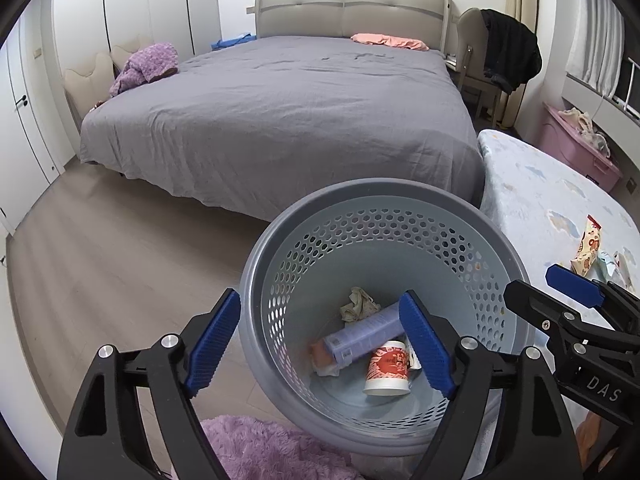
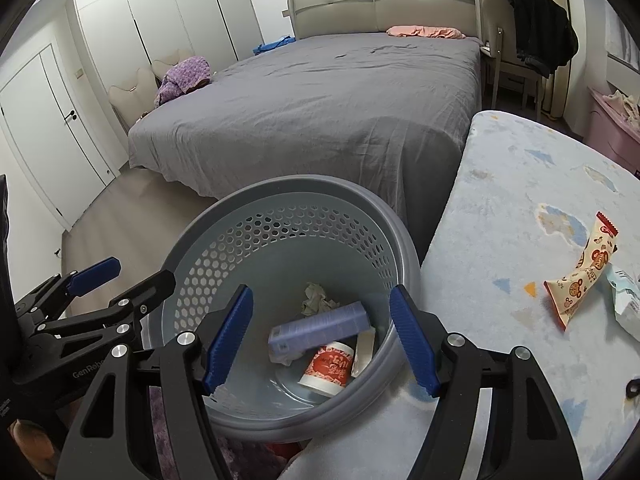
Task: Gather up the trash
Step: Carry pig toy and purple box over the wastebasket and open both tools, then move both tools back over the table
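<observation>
A grey perforated trash basket stands on the floor beside the small bed. Inside lie a red and white paper cup, a lilac box and crumpled paper. My left gripper is open and empty over the basket's near rim. My right gripper is open and empty above the basket. A snack wrapper and a white packet lie on the small bed's patterned sheet.
A large bed with a grey cover fills the background. A chair with a black garment and a pink storage box stand at the right. A purple fluffy blanket lies below the basket. Wood floor lies left.
</observation>
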Available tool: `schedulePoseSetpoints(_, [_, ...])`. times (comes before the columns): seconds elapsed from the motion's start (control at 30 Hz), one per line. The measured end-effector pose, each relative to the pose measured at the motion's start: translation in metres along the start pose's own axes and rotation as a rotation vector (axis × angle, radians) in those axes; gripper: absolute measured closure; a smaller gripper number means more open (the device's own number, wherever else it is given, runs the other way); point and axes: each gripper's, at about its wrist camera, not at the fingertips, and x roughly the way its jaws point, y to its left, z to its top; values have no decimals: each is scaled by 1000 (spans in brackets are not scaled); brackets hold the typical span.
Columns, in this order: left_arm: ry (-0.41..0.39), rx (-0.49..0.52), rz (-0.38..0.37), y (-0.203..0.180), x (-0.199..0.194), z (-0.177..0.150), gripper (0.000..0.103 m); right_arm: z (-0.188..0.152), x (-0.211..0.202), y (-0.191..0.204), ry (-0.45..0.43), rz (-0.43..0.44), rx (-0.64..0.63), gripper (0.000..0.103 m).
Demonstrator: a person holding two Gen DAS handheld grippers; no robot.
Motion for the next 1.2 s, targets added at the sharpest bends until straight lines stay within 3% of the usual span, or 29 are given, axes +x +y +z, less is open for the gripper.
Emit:
schedulePoseSetpoints(0.3, [-5, 0, 15, -1, -5, -2, 13, -2, -6, -1, -7, -8, -1, 35])
schedulePoseSetpoints(1.2, [-33, 26, 4, -19, -40, -13, 7, -21, -52, -23, -67, -43, 53, 35])
